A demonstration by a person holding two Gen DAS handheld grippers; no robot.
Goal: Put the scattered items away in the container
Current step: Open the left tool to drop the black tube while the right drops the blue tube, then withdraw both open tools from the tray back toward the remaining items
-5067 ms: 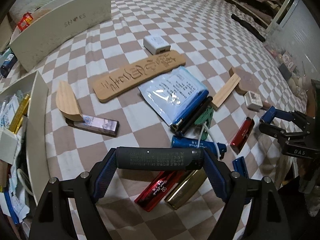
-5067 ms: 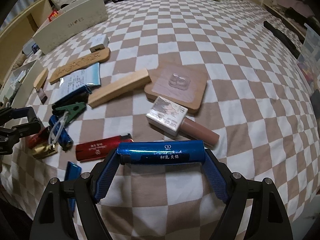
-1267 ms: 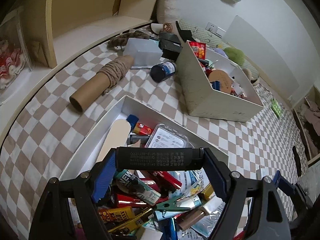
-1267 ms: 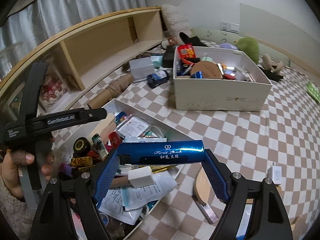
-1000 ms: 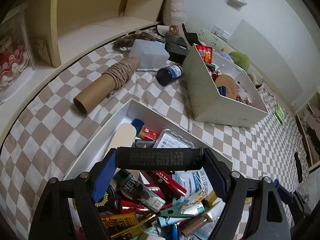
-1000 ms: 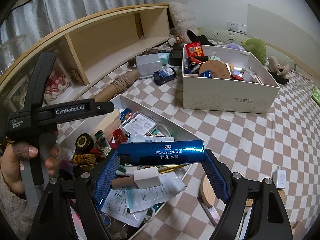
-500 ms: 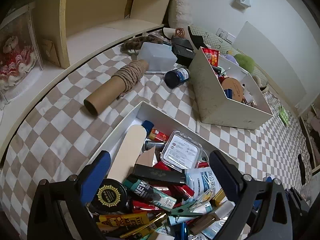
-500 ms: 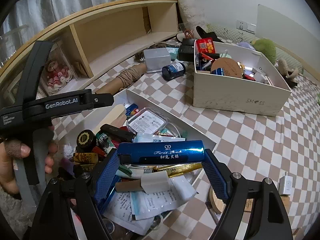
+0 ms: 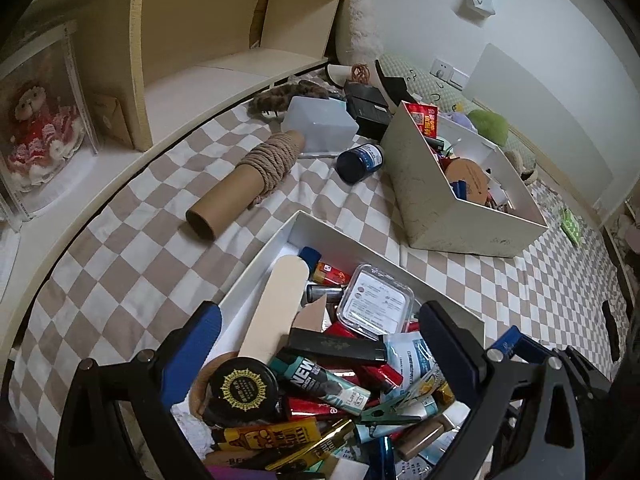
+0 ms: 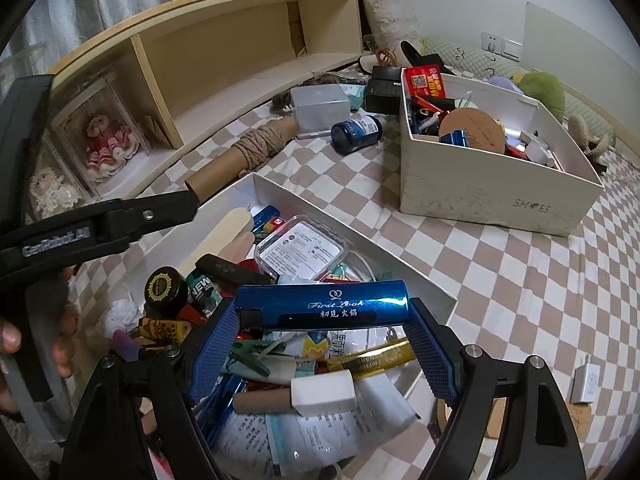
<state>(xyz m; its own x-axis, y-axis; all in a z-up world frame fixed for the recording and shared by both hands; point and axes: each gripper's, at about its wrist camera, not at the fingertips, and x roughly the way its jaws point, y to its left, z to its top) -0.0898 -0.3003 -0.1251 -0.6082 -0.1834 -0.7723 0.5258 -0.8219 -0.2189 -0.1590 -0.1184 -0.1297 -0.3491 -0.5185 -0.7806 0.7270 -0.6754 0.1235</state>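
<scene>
The blue lighter [image 10: 322, 309] sat clamped crosswise between the right gripper [image 10: 322, 346] fingertips; left gripper [image 9: 316, 344] gaped empty, black lighter [image 9: 338, 350] lying between its fingers in the white tray [image 9: 332, 236].

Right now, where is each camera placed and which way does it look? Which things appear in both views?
Left wrist: on the left gripper, looking down into the shallow white box; its open fingers show.
Right wrist: on the right gripper, shut on the blue lighter, above that box; the other gripper's arm and a hand show.
Shared: the box, black lighter, cardboard tube.
</scene>
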